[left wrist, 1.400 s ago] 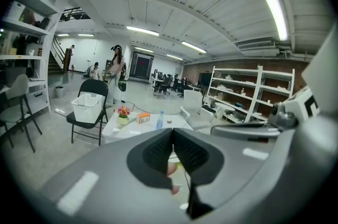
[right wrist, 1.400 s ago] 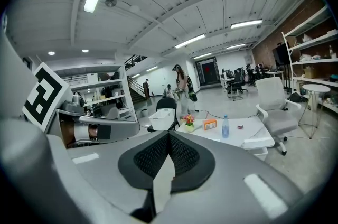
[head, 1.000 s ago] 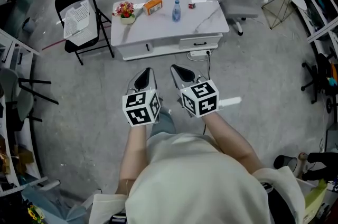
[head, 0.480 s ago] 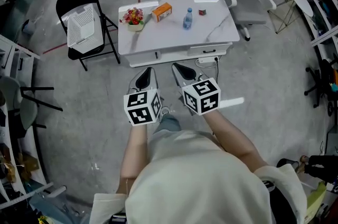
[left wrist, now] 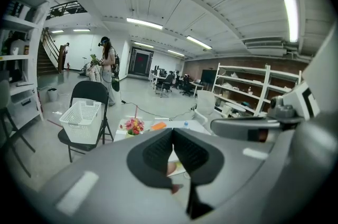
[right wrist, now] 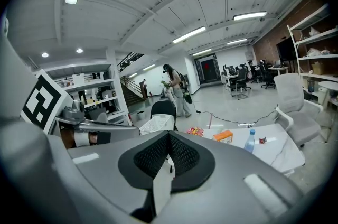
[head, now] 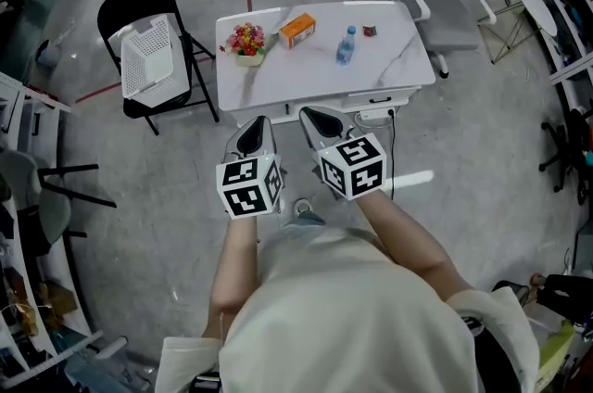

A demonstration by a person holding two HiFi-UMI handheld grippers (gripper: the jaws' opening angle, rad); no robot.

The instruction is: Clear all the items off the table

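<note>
Nothing really readable here tbh. Print on the orange box (head: 297, 30) and the bottle (head: 346, 45) label is too tiny (the marker cubes (head: 248, 187) only carry black-and-white square patterns).

Your left gripper (left wrist: 172, 138) hides most of the bench (left wrist: 177, 124). The tiny red thing (head: 369, 31) is too small to tell.

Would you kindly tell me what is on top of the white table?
A flower pot, an orange box, a water bottle and a small dark object, too small to identify. The whole tabletop is in view; only its drawers' contents are hidden.
</note>
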